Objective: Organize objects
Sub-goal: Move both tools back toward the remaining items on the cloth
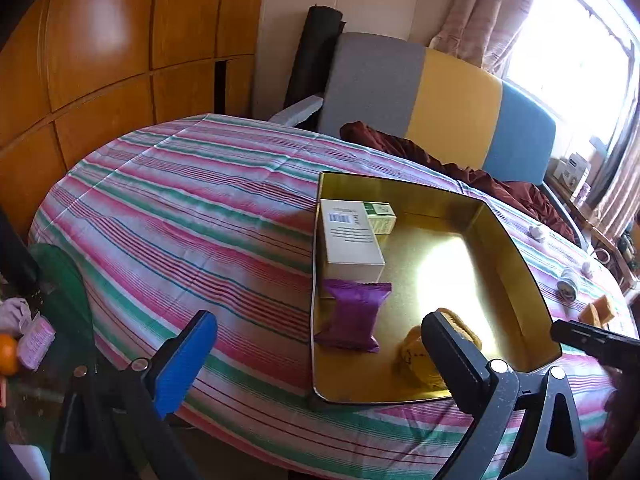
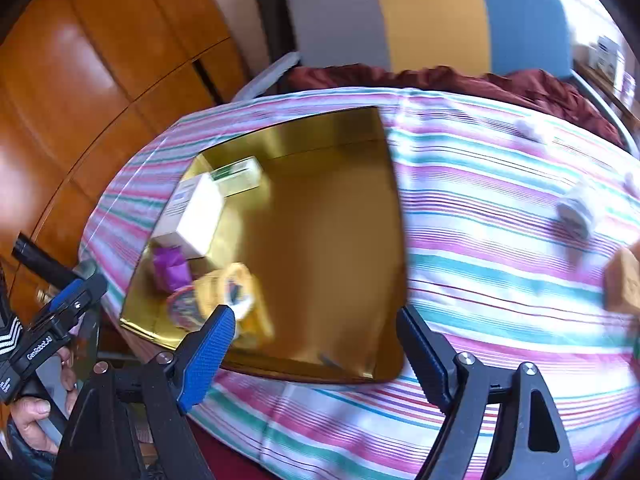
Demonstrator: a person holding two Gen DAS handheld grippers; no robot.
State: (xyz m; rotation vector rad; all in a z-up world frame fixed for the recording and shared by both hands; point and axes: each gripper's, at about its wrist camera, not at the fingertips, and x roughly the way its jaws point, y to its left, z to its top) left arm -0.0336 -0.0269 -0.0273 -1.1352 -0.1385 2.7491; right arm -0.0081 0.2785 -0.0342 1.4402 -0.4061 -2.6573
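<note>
1. I see the gold tin tray (image 1: 516,264) on the striped tablecloth (image 1: 200,216), holding a white box (image 1: 352,240) with a barcode, a green-labelled box (image 1: 382,218), a purple packet (image 1: 354,316) and a yellow packet (image 1: 416,356).
2. My left gripper (image 1: 320,348) stands wide with nothing between its fingers; the purple packet lies just beyond the gap, the yellow packet partly behind the right-hand finger.
3. My right gripper (image 2: 316,344) is wide and empty over the tray's near rim (image 2: 304,374), the yellow packet (image 2: 244,300) just past its left-hand finger.
4. Readable writing: "GenRobot.AI" on the left gripper's body (image 2: 38,350). The box print is too small to read.
</note>
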